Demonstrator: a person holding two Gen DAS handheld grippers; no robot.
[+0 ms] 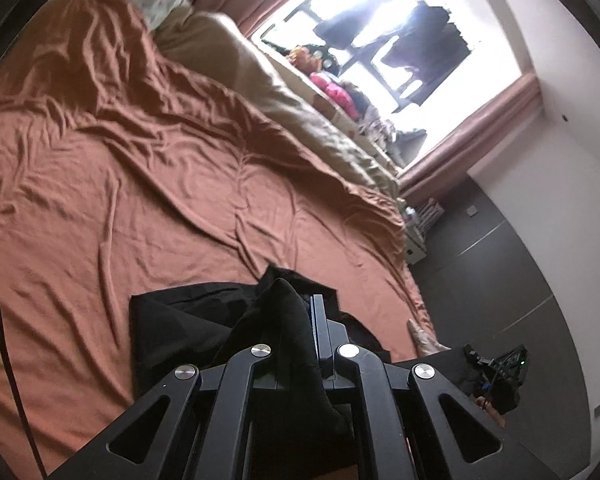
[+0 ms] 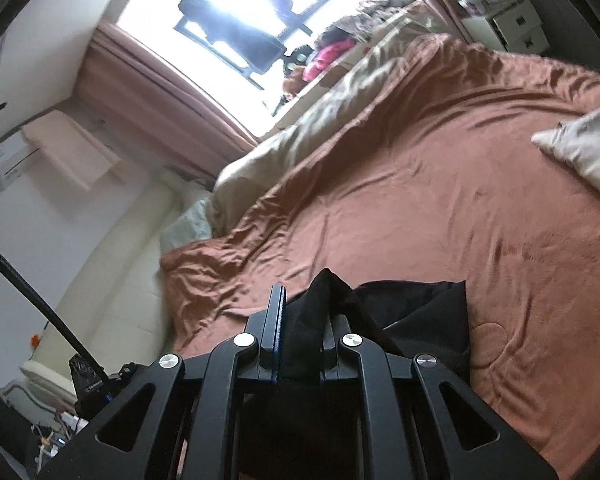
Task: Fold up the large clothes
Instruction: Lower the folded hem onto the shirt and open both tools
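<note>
A large black cloth garment (image 1: 180, 320) lies crumpled and partly folded on the rumpled rust-brown bedsheet (image 1: 140, 180) of the bed, its edges pulled up into bunched ridges. The left gripper (image 1: 300, 320) fingers clench one raised bunch; the right gripper (image 2: 304, 320) fingers clench another fold of the garment (image 2: 420, 308).

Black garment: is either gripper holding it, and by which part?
Both are. The left gripper and right gripper each pinch a bunched fold of the black garment; which part of it cannot be told.
</note>
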